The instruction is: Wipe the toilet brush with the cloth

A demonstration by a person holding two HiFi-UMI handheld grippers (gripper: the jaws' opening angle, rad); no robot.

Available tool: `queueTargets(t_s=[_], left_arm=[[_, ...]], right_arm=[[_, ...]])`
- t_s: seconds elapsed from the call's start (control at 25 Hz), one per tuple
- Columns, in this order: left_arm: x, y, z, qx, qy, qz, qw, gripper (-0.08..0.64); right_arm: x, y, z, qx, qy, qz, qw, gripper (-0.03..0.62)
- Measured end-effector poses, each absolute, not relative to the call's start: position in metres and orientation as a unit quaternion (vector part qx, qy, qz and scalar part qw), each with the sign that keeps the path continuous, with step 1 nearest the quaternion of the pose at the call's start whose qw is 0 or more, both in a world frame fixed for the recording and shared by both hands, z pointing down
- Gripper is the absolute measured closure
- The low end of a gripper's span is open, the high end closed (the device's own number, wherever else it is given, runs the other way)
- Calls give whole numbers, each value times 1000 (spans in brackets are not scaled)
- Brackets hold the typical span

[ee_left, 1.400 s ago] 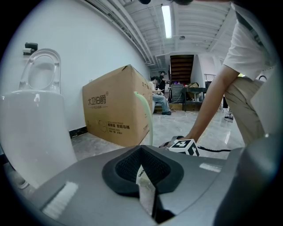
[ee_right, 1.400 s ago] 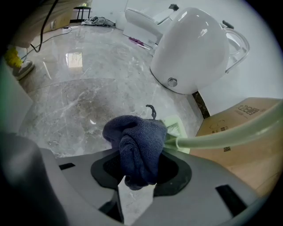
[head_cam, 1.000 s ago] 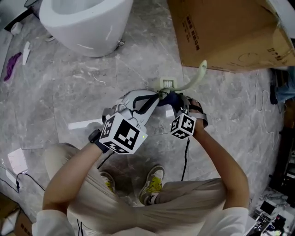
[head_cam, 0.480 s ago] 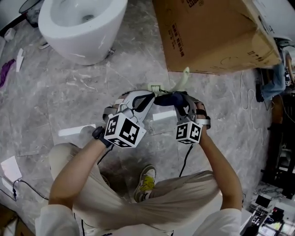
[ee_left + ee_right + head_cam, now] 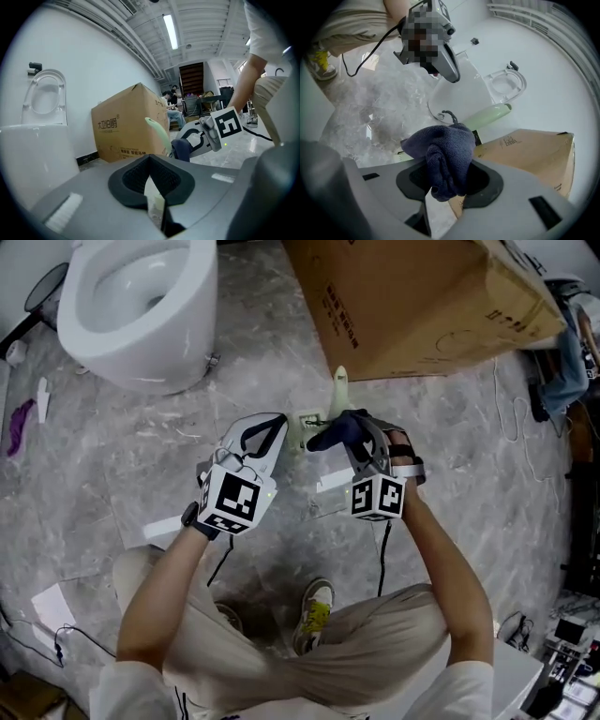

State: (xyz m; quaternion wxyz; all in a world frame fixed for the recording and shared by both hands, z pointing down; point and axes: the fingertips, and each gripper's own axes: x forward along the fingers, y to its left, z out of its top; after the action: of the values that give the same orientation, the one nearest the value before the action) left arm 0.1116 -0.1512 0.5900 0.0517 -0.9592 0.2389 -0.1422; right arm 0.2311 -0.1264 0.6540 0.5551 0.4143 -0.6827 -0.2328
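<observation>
The toilet brush has a pale green handle that points away from me toward the box; it also shows in the left gripper view as the handle and in the right gripper view as the handle. My left gripper is shut on the brush's lower end, a pale strip pinched between its pads. My right gripper is shut on a bunched dark blue cloth. The cloth lies against the bottom of the handle, just right of the left gripper.
A white toilet stands at the upper left. A large cardboard box fills the upper right, close behind the brush tip. Cables and white scraps lie on the grey marble floor. My shoe is below the grippers.
Both grippers have come up, the right one more. The brush handle has swung from slanting right to pointing straight away. The cloth stays in the right jaws.
</observation>
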Motion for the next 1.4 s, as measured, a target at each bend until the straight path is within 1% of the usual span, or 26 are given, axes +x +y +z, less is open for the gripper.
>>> queueTargets(t_s=[0.16,0.28,0.4,0.48,0.56,0.72,0.92,1.04,1.12,1.32,1.4], left_arm=[[105,-156,585,-957,240,-142,79,558],[110,-166,569,-952,259,-139,85,558],[126,-183,550,-945,286,-137,76,558],[129,-185,537,-940,298,-149,74,558],[131,-171,518,-938,289,-170,88,558],[137,-133,453,-944,255,-191,86,558],[130,-84,340,-948,237,-197,83,558],[125,-66,268,-946,245,-203,64,558],[124,-58,220,-947,241,-204,65,558],[108,-37,112,-948,256,-181,46,558],[105,-29,67,-948,259,-177,52,558]], right_arm=[[223,-139,665,447,-689,-188,539,431],[216,-143,675,449,-672,-210,550,431],[226,-140,672,477,-647,-218,554,431],[228,-130,662,505,-635,-215,544,430],[228,-112,640,526,-626,-215,533,434],[236,-70,572,558,-618,-171,527,432],[225,-17,460,568,-636,-117,509,432],[222,-1,387,571,-644,-95,499,431],[219,5,338,572,-651,-85,491,432],[204,14,222,574,-678,-71,454,431],[203,21,176,574,-691,-63,435,431]])
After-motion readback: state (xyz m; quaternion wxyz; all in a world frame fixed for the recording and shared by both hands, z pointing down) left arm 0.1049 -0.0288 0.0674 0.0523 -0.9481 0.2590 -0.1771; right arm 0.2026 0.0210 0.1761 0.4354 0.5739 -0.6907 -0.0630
